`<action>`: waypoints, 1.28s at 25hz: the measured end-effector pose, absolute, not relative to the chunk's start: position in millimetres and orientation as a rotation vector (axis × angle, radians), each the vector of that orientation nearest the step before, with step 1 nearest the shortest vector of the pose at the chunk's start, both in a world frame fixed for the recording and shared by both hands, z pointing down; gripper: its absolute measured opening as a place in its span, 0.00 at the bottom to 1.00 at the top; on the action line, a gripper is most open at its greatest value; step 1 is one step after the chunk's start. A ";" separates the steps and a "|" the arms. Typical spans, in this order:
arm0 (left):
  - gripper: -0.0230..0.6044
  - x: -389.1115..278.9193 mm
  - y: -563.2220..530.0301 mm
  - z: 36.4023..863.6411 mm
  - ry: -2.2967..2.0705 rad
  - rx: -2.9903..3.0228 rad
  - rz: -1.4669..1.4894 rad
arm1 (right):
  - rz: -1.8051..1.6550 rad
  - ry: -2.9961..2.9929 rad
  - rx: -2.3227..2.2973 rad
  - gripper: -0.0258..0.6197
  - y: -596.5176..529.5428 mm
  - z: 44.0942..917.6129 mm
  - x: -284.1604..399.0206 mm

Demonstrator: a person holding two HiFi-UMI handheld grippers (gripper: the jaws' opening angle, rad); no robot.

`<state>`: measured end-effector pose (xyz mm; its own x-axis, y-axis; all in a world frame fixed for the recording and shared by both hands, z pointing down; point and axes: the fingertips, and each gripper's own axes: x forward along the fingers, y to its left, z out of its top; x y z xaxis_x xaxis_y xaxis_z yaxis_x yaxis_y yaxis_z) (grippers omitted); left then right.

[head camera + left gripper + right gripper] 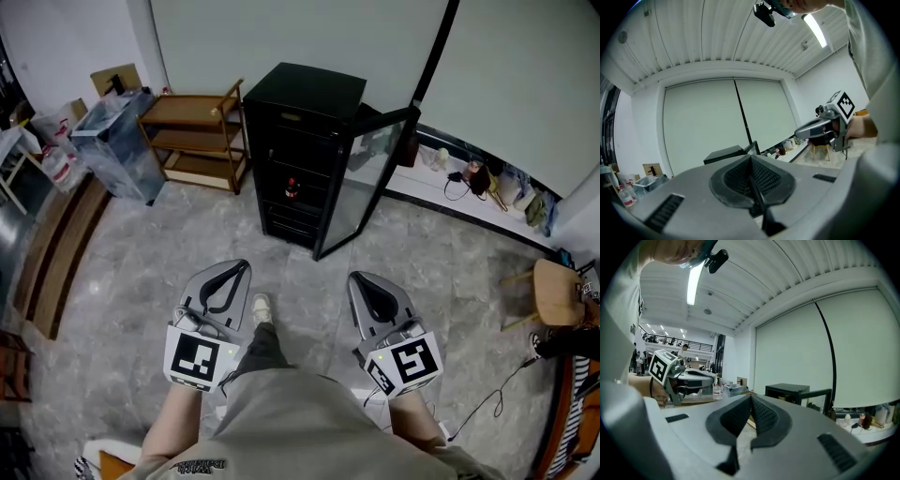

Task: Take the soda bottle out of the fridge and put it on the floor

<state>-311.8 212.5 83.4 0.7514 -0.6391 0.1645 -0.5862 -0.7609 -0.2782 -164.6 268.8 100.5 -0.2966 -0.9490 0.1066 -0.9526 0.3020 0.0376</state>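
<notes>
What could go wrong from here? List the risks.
1. Both the left gripper and right gripper have jaws shut and empty; reaching in like that could topple the soda bottle on its shelf.
2. The fridge door juts out on the right, so the right gripper may clip it.

Floor (122, 281): grey marble-pattern tiles. Black fridge (305, 122) stands on it near back wall, glass door (375, 169) swung open. Soda bottle (292, 188) upright on middle fridge shelf. Wooden shelf rack (192, 141) on floor just left of fridge. Clear plastic bin (117, 145) beside rack, further left. Wooden stool (555, 291) at right edge. Black cable (497, 398) trailing over tiles, lower right. Low ledge (422, 202) along right wall carries small items, not identifiable.
</notes>
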 end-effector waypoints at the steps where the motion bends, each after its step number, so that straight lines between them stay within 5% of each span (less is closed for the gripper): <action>1: 0.05 -311.7 207.2 84.4 0.976 -2.742 -0.369 | 0.051 -2.443 1.787 0.03 263.3 102.3 -164.1; 32: 0.05 -300.9 -120.3 118.9 0.831 -2.860 -0.502 | 0.225 -2.239 1.819 0.03 -59.8 136.5 -156.2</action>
<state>-300.9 -120.3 118.9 0.7939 -0.5395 0.2805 -0.4993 -0.8417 -0.2054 -156.2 -59.8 136.5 -0.1908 -0.9390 0.2860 -0.9772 0.2095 0.0358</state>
